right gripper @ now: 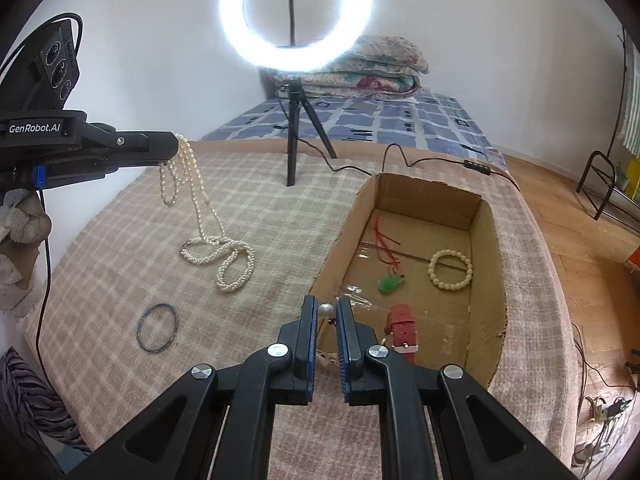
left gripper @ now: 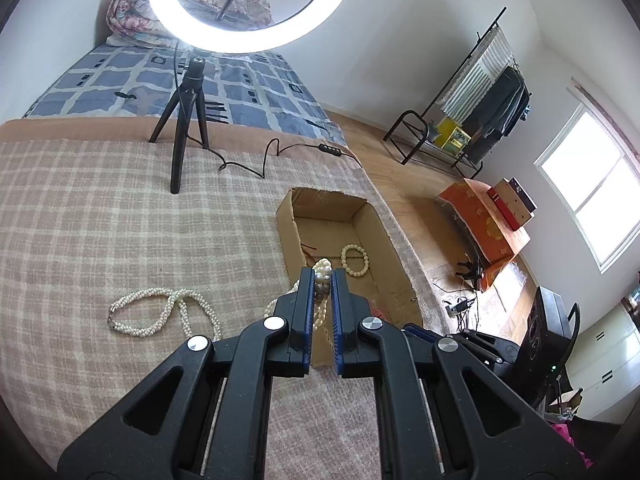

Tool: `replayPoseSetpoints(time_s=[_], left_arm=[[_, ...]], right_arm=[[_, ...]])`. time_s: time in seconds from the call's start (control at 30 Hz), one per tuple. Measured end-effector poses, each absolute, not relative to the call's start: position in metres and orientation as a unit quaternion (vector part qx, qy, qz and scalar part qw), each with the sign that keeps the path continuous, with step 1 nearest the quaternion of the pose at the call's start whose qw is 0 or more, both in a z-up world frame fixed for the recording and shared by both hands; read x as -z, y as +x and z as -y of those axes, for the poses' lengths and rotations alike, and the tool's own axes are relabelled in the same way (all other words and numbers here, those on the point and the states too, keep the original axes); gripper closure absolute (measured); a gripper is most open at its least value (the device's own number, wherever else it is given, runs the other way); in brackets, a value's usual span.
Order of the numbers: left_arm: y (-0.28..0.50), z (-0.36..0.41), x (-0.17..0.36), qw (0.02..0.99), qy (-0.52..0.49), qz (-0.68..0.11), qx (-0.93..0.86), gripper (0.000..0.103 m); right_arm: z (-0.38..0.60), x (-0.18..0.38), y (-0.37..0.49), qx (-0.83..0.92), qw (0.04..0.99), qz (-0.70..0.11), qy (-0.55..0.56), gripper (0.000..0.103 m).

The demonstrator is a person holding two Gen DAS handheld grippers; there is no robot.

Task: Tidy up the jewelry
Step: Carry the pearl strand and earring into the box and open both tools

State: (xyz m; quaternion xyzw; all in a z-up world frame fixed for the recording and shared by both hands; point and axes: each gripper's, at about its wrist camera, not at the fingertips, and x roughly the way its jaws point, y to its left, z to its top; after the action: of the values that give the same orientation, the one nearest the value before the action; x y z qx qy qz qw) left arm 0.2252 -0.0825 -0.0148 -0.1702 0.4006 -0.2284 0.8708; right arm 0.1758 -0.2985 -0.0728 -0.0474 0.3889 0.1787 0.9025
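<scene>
My left gripper is shut on a pearl necklace; in the right wrist view it holds the strands dangling above the plaid cloth. A second, twisted pearl necklace lies on the cloth, also in the left wrist view. My right gripper is shut on a small hairpin with a silver bead at the near left edge of the cardboard box. In the box lie a bead bracelet, a green pendant on red cord and a red watch strap.
A thin blue bangle lies on the cloth at the near left. A ring light on a tripod stands at the back, its cable running behind the box. The bed's right edge drops to a wooden floor.
</scene>
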Motion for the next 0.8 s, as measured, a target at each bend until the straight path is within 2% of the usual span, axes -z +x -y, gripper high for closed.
replayPoseSetpoints(time_s=[0.43, 0.8], left_arm=[[0.276, 0.16, 0.009, 0.876, -0.115, -0.399, 0.247, 0.097], [0.315, 0.203, 0.034, 0.866, -0.09, -0.428, 0.242, 0.097]], right_arm=[[0.334, 0.08, 0.189, -0.128, 0.904, -0.407, -0.031, 0.096], [0.346, 0.088, 0.201, -0.106, 0.903, -0.416, -0.015, 0.096]])
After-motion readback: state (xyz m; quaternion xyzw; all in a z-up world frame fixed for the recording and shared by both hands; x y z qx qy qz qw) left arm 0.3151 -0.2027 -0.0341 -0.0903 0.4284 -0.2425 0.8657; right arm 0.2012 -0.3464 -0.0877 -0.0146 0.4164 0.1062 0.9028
